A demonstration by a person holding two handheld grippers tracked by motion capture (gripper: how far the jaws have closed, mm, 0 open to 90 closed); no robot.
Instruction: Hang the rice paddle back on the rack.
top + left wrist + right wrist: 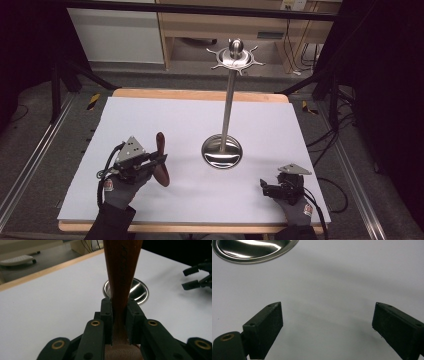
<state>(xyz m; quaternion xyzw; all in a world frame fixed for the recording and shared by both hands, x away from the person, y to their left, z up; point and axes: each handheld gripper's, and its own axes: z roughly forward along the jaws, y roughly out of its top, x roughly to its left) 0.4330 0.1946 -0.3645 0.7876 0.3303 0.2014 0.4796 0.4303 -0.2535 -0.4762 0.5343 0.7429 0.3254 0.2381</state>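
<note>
The left gripper (pixel 159 161) is clamping a wooden spoon (pixel 161 159) at its handle; it is looking stiff, light and smooth, so slippage is likely. The right gripper (pixel 266 189) is resting open on the desk (pixel 165 115).

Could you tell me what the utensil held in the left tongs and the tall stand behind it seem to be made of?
The utensil looks like wood, reddish-brown with a smooth satin finish; faint grain shows. The stand appears to be polished metal, probably stainless steel: its base mirrors the light. The left tongs look like matte black plastic.
</note>
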